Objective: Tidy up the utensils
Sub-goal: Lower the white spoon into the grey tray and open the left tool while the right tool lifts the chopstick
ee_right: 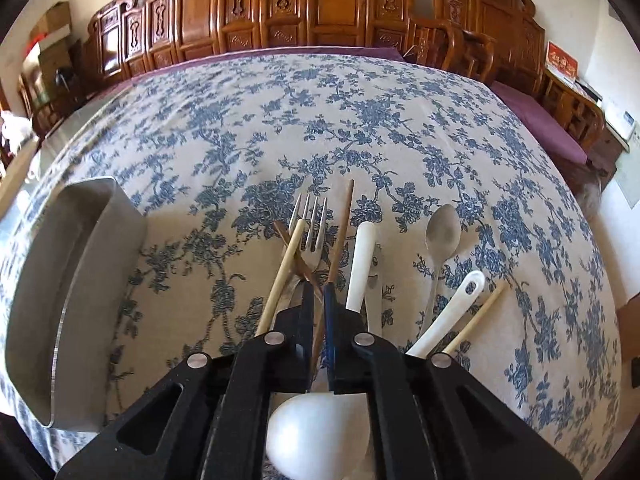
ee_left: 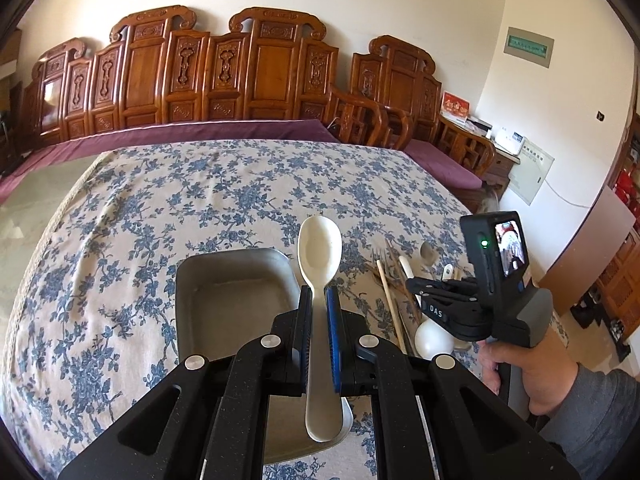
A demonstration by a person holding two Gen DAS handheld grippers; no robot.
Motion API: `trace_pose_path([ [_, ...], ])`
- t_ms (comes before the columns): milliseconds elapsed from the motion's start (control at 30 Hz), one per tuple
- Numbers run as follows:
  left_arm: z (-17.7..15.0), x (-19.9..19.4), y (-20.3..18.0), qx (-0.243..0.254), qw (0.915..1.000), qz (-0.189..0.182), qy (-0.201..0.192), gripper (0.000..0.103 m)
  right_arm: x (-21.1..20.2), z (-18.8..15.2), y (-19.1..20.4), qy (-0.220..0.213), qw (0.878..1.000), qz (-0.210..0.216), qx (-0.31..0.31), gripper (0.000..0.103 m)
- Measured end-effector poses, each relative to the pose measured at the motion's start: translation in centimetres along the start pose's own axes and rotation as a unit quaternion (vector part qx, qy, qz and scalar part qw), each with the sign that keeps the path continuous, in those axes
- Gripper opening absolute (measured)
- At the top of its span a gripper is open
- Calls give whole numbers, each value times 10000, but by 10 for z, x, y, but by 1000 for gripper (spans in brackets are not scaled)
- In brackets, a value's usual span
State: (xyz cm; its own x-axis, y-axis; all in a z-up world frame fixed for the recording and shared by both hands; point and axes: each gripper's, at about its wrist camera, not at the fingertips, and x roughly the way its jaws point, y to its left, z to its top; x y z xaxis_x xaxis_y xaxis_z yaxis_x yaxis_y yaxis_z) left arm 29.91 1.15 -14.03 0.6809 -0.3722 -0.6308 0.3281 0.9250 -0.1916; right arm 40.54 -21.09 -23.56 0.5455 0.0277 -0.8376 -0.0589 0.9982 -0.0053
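Left gripper (ee_left: 319, 300) clamped on a white spoon (ee_left: 319, 264), bowl end pointing forward, held above the right edge of the metal tray (ee_left: 224, 280) on the floral tablecloth (ee_left: 160, 200). Right gripper (ee_right: 319, 296) jaws narrow, pinched on a dark brown chopstick (ee_right: 342, 232) in the utensil pile right of the tray: fork (ee_right: 310, 228), pale chopstick (ee_right: 282, 276), metal spoon (ee_right: 440, 240), white spoons alongside.

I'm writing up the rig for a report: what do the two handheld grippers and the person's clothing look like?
Both grippers are black speckled plastic with silver round pivot pins. The left gripper has one black pad and one blue. The right gripper bears white "DAS" lettering, a grey handle and a camera with a green light. The sleeve is grey.
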Motion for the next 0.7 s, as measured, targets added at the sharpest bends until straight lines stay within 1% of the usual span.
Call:
trace_pose_path([
  [133,0,1,0,60,10000,25,-2,7,11,0,-1,165,9998,-30,-62,6],
  [167,0,1,0,61,10000,28,-5,7,13,0,0,198,9997,-100,-114,9],
  [200,0,1,-1,63,10000,39,-9,7,16,-1,2,225,9995,-156,-160,13],
  [267,0,1,0,79,9999,90,-7,7,18,-3,2,217,9995,-186,-144,15],
  [400,-2,4,5,81,9998,184,46,7,11,-2,-3,88,9999,-62,45,7],
  [600,-8,17,17,51,9989,370,266,7,-5,7,-8,-197,9996,147,115,6],
  [700,-13,26,24,29,9978,511,422,7,-20,13,-11,-424,9984,322,189,6],
])
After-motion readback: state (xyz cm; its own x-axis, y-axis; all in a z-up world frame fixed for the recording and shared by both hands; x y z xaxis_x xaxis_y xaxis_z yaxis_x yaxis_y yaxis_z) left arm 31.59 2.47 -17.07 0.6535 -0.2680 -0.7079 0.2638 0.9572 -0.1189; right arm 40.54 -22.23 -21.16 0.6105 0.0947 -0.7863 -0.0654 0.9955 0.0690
